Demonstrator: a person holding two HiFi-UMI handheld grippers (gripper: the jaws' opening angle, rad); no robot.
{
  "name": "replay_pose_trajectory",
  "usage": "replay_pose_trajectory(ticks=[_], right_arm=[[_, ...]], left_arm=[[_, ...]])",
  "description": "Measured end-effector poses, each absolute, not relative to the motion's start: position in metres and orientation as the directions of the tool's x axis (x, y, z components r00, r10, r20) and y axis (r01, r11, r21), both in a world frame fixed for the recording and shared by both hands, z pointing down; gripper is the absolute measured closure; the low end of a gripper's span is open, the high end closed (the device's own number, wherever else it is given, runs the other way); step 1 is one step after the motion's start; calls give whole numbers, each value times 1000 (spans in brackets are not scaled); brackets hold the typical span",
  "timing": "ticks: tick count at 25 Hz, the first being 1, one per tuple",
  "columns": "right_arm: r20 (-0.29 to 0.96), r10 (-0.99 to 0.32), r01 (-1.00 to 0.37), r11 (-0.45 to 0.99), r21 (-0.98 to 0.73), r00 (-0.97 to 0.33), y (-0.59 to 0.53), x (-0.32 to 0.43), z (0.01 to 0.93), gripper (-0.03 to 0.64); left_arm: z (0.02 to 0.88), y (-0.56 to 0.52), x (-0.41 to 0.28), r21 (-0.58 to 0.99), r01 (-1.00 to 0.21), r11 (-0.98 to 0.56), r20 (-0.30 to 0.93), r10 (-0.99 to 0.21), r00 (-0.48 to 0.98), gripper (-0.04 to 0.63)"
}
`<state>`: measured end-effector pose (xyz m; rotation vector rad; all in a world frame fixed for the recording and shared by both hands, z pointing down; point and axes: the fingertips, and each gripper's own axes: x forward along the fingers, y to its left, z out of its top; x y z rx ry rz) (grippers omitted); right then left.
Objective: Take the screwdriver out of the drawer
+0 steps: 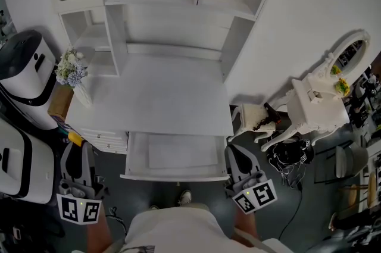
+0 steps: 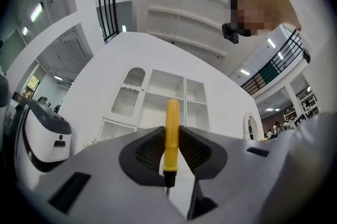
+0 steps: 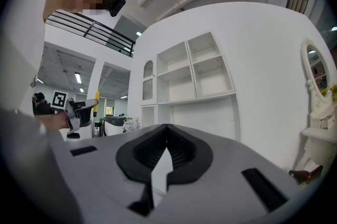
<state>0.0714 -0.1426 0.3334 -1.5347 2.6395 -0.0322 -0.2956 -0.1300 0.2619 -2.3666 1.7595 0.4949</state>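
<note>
The left claw (image 2: 170,150) pinches the slim yellow-handled screwdriver (image 2: 172,123) around the middle of its handle. Its pads are only narrowly parted, and the tool stands upright, out of the open white drawer (image 1: 137,158). It looks light and stiff, with a smooth handle that may slip, so the mid-handle hold seems sound. The right claw (image 3: 167,145) is pressed together on nothing, by the drawer below the white counter (image 1: 166,97).
</note>
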Motion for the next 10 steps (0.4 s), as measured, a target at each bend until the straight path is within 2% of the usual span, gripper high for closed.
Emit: replay_pose_trajectory(ticks=[10], right_arm=[[-67,-867,-866,497,-56,-493,-129,59,333,606]], left_arm=[[267,-117,-306,85,-949,-303,-347,-902,257,508]])
